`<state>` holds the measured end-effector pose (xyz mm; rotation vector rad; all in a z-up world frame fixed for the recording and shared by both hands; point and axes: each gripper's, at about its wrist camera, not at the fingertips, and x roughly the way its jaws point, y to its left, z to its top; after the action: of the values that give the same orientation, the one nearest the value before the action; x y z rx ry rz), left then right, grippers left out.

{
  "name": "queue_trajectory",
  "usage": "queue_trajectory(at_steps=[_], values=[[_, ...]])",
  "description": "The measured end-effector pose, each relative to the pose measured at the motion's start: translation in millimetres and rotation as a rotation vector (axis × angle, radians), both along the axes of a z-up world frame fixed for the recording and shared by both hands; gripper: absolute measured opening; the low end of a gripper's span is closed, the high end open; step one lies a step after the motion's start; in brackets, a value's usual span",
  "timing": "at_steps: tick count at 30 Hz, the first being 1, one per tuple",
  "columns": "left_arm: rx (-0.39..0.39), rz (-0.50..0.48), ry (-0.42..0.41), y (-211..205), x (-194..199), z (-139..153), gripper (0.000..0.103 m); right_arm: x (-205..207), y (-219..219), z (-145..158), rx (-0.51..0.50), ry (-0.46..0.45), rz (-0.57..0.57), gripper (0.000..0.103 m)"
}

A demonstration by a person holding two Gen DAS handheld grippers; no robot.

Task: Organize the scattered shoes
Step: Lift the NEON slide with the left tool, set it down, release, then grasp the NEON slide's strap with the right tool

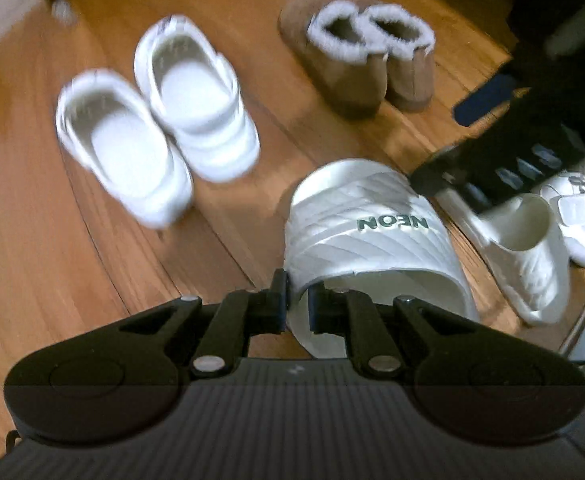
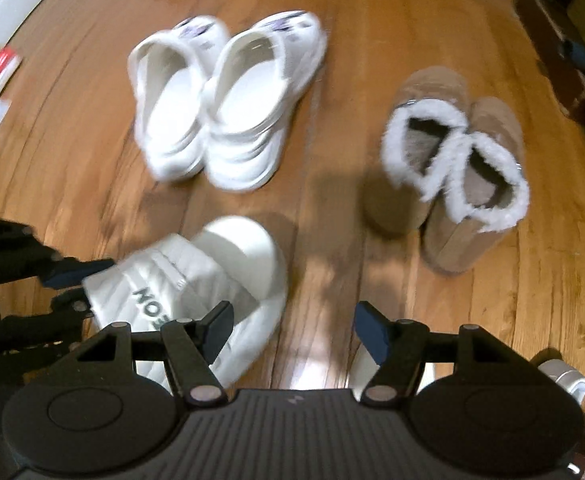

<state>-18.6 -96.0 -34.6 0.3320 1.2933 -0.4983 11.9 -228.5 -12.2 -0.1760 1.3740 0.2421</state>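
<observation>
Holding one white NEON slide [image 1: 372, 236] in the left gripper [image 1: 297, 304], jaws pinched together on the edge of the strap near its opening. Looks lifted a bit off the wood floor [image 1: 32, 240], though hard to be sure w/ the blur. Right gripper [image 2: 290, 330] hanging w/ jaws apart, nothing between them, just bare floor [image 2: 492, 320] below.

Handling guess: foam/rubber type slide, so light, a bit squishy, strap flexes but springs back. Not fragile. Smooth surface, maybe slippery-ish, but the ribbed strap gives some bite. Strap edge = best grab spot imo, thin enough for the pads; sole too wide and fat. Held by one edge like this, prob dangles and swings, so worth setting down slow.

Direction: in the left wrist view, long axis runs roughly away from the cam, toe end pointing up-frame toward the other pairs, logo upside down. In the right view, same slide [image 2: 196, 280] sits at lower left, axis angled, rounded toe toward mid-floor.

Mate slide [image 1: 520, 252] lies just beside it to the right, tilted diagonal, not lined up yet. White clogs [image 1: 152, 128] and tan fur-lined boots [image 1: 364, 60] already paired farther up the floor, heels toward cam. Another white shoe [image 1: 584, 216] at far right edge, partly hidden.
</observation>
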Motion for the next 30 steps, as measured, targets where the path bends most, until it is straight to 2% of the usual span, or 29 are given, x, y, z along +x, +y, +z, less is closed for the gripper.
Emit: queue_trajectory(at_steps=[2,3,4,6,8,9,13,14,17,21,25,30], values=[[0.025,0.024,0.071,-0.5,-0.2,-20.2,0.018,-11.9,6.6,-3.7,-0.015,0.026,0.037,0.076],[0.026,0.032,0.126,0.1,-1.7,-29.3,0.041,-17.4,8.9,-7.3,-0.028,0.042,0.056,0.078],[0.011,0.024,0.184,2.1,-6.2,-33.1,0.046,-20.1,9.4,-10.5,-0.039,0.056,0.068,0.078],[-0.023,-0.016,0.255,7.1,-17.9,-31.4,0.048,-30.7,10.0,-17.6,-0.045,0.094,0.105,0.078],[-0.035,-0.044,0.264,15.2,-29.0,-24.3,0.055,-38.4,9.8,-20.3,-0.033,0.114,0.133,0.078],[-0.037,-0.05,0.262,20.0,-33.9,-20.9,0.063,-44.2,9.9,-21.3,-0.018,0.125,0.164,0.078],[-0.086,-0.041,0.326,33.0,-46.2,-20.5,0.064,-71.4,17.6,-20.5,0.05,0.1,0.369,0.078],[-0.092,-0.05,0.329,32.4,-48.5,-20.2,0.064,-73.5,18.2,-20.5,0.055,0.093,0.39,0.078],[-0.078,-0.084,0.282,27.3,-53.2,-14.5,0.065,-85.8,28.3,-19.8,0.099,0.041,0.509,0.078],[-0.058,-0.097,0.255,29.5,-58.1,-10.0,0.069,-82.1,36.4,-25.2,0.142,0.058,0.531,0.078],[-0.062,-0.095,0.278,36.3,-59.9,-15.5,0.072,-74.6,49.3,-35.8,0.119,0.104,0.52,0.078],[0.019,-0.08,0.27,41.9,-60.4,-25.5,0.081,-71.3,58.7,-45.3,0.085,0.123,0.533,0.081]])
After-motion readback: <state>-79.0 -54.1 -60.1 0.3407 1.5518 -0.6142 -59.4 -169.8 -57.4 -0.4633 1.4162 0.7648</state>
